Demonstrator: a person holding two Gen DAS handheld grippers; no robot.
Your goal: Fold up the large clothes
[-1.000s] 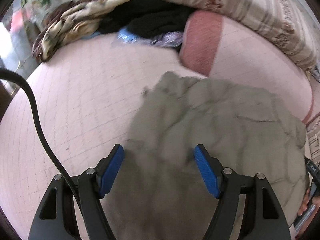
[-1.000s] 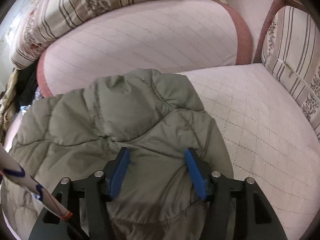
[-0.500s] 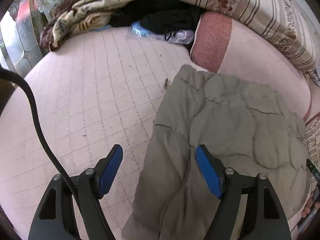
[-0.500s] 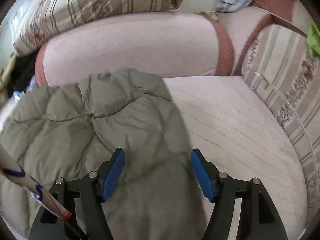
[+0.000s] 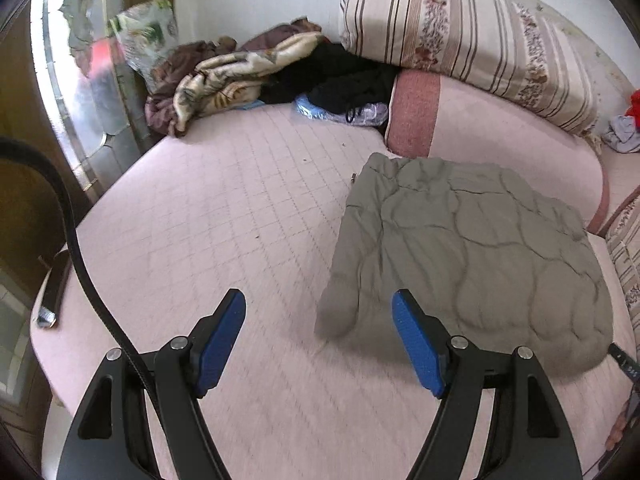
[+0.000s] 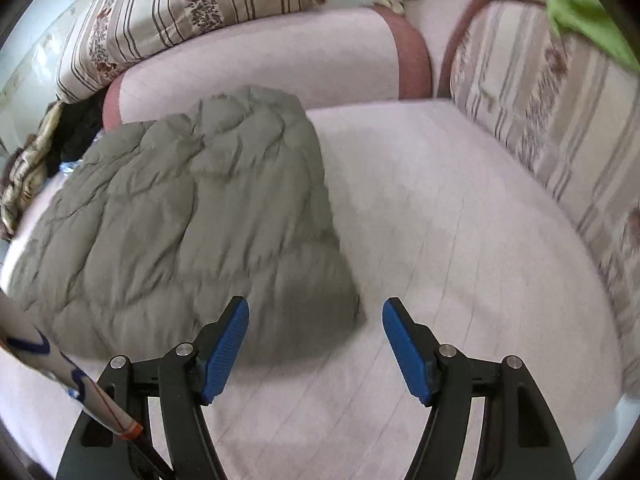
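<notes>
A grey-green quilted jacket (image 5: pixel 472 256) lies folded into a rough rectangle on the pink quilted sofa seat (image 5: pixel 224 216). It also shows in the right wrist view (image 6: pixel 192 216). My left gripper (image 5: pixel 320 340) is open and empty, above the seat in front of the jacket's near left corner. My right gripper (image 6: pixel 316 344) is open and empty, above the seat at the jacket's near right corner. Neither gripper touches the jacket.
A heap of blankets and dark clothes (image 5: pixel 256 76) lies at the back left of the seat. Striped cushions (image 5: pixel 472 36) rest on the pink backrest (image 6: pixel 264 68). A striped side cushion (image 6: pixel 560 104) stands at the right, with green cloth (image 6: pixel 584 20) on top.
Both grippers have pulled back and up from over the jacket, the left drifting left and the right drifting right. The jacket now lies farther off, settled flat on the seat.
</notes>
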